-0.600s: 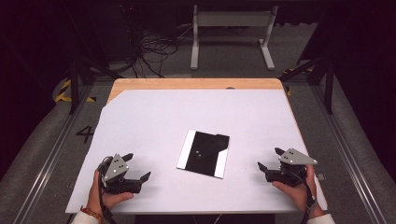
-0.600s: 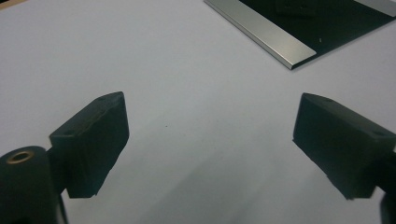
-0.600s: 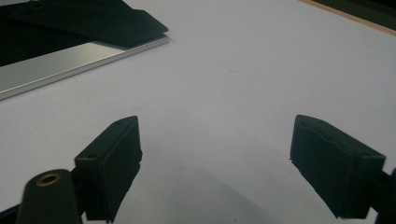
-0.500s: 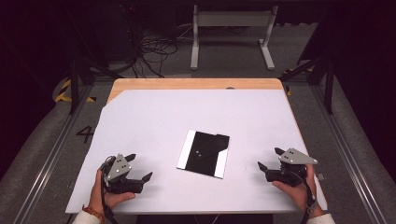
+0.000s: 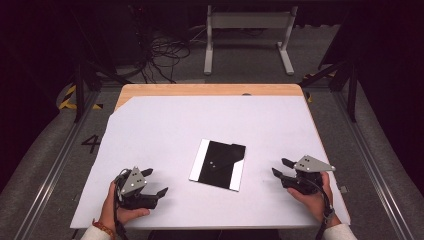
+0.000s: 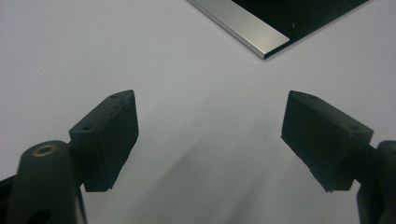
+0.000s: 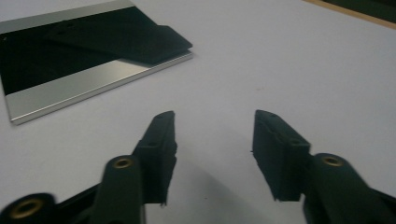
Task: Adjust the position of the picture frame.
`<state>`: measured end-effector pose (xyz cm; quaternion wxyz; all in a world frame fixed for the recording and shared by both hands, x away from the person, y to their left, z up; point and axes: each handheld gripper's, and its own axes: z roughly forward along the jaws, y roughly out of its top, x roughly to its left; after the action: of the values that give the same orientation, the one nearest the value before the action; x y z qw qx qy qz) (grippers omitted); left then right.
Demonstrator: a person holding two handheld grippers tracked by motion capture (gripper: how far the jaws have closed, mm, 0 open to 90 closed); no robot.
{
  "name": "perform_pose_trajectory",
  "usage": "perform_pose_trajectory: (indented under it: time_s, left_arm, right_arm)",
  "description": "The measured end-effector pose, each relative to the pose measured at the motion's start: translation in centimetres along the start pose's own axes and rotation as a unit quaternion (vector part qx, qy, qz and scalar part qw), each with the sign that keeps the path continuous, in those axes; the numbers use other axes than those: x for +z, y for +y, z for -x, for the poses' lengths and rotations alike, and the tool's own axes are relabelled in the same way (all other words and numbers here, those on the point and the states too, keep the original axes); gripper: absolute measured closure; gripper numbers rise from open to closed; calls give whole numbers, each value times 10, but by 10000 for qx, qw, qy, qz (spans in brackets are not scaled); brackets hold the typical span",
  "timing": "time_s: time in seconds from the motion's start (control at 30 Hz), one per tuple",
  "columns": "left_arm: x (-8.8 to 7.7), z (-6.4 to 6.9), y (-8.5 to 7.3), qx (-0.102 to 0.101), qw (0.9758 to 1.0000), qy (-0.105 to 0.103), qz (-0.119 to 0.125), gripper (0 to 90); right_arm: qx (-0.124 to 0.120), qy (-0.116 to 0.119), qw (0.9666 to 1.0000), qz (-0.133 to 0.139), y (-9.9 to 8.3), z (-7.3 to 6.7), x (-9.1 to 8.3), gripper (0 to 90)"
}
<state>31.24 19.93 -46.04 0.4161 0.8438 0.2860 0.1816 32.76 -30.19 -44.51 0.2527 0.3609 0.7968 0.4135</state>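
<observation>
A flat black plate [image 5: 218, 164] with silver strips along two sides lies in the middle of the white table cover [image 5: 210, 120]. A thin black sheet [image 7: 116, 42] rests on one end of it. My left gripper [image 5: 156, 181] sits low at the near left, held by a hand, pointing toward the plate. Its jaws stand wide open over bare cover, and the plate's corner [image 6: 261, 35] lies just beyond them. My right gripper [image 5: 280, 167] rests at the near right, aimed at the plate's right side. It is open with nothing between its fingers [image 7: 161, 140], and the plate [image 7: 70, 88] lies ahead to the left.
A strip of the wooden tabletop [image 5: 210, 90] shows beyond the cover's far edge. On the floor past the table are cables [image 5: 160, 50] and a white metal stand [image 5: 247, 30]. Rails run along both sides of the table.
My left gripper has edged slightly to the right and toward the near edge. The right gripper and the plate have kept still.
</observation>
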Motion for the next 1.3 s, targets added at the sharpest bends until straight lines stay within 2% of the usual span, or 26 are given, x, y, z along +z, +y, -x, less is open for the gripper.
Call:
perform_pose_trajectory:
  time_s: [0.03,0.07,0.1,0.13,0.2,0.3,0.33,0.4,0.43,0.47,0.53,0.67,0.73,0.87,1.1,1.3]
  left_arm:
    - [3,2,2,69,10000,-41,-24,276]
    - [4,3,3,101,9999,-89,-14,279]
    - [4,4,4,147,9998,-128,-12,316]
    - [4,4,4,147,9998,-128,-12,344]
    - [5,6,5,183,9997,-168,-22,357]
    - [6,6,6,305,9990,-284,-149,515]
    - [6,6,6,308,9990,-284,-175,648]
    - [7,6,6,259,9988,-371,-204,783]
    - [7,6,6,259,9988,-371,-204,832]
    - [8,6,6,227,9985,-426,-239,832]
    - [10,8,7,238,9980,-488,-313,894]
    - [13,12,9,325,9974,-513,-378,896]
    - [16,15,11,328,9971,-541,-414,896]
    - [24,20,17,357,9962,-649,-447,895]
    - [44,28,27,564,9933,-849,-538,876]
    - [48,31,31,620,9928,-843,-580,880]
  right_arm:
    - [-86,25,10000,-28,0,-2,-1,675]
    - [-91,62,9999,-35,0,-2,-1,696]
    - [-112,94,9999,-31,1,-2,-2,735]
    - [-112,94,9999,-31,1,-2,-2,735]
    - [-130,122,9998,-60,1,-2,0,786]
    - [-150,166,9997,-114,1,-2,3,830]
    - [-164,187,9996,-103,2,-2,4,853]
    - [-150,217,9996,-75,5,-1,5,872]
    - [-150,217,9996,-75,5,-1,5,872]
    - [-120,240,9996,-69,6,-1,7,883]
    - [-158,308,9994,-68,11,-4,13,900]
    - [-273,379,9989,-83,20,-9,22,900]
    - [-275,388,9988,-83,22,-10,25,900]
    - [-240,434,9988,-36,36,-8,42,900]
    - [-231,451,9987,-112,49,-9,65,900]
    - [-188,410,9989,-160,57,-6,81,900]
